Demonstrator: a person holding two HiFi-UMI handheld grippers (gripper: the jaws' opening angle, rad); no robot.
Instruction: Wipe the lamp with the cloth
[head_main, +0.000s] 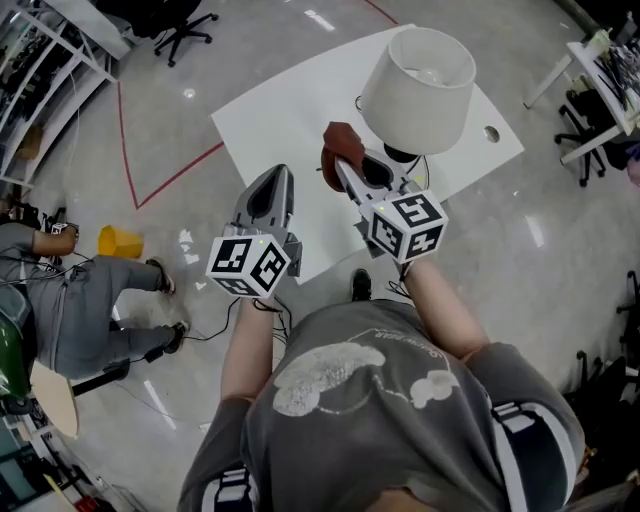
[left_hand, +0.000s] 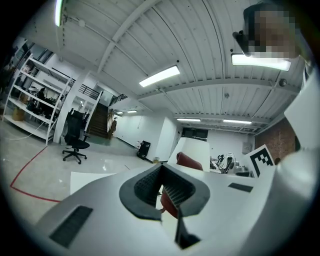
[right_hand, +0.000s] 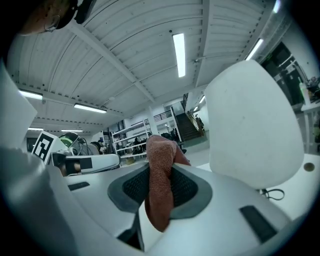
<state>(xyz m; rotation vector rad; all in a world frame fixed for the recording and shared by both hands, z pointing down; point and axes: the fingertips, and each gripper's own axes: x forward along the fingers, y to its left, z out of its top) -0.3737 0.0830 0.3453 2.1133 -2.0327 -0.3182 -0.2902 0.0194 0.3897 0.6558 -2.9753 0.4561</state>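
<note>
Overhead, low upward views; common lamp (head_main: 417, 90)

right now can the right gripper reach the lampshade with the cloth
Probably yes. The right gripper grips the cloth just beside the lampshade, with nothing between them, and the left gripper is off to the side.

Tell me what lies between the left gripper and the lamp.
The red cloth, clamped in the right gripper, beside the lamp; the head view shows it.

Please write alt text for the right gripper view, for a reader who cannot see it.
The right gripper is shut on a reddish-brown cloth that sticks up between its jaws. A white lampshade fills the right side; a ribbed ceiling with strip lights is above.
</note>
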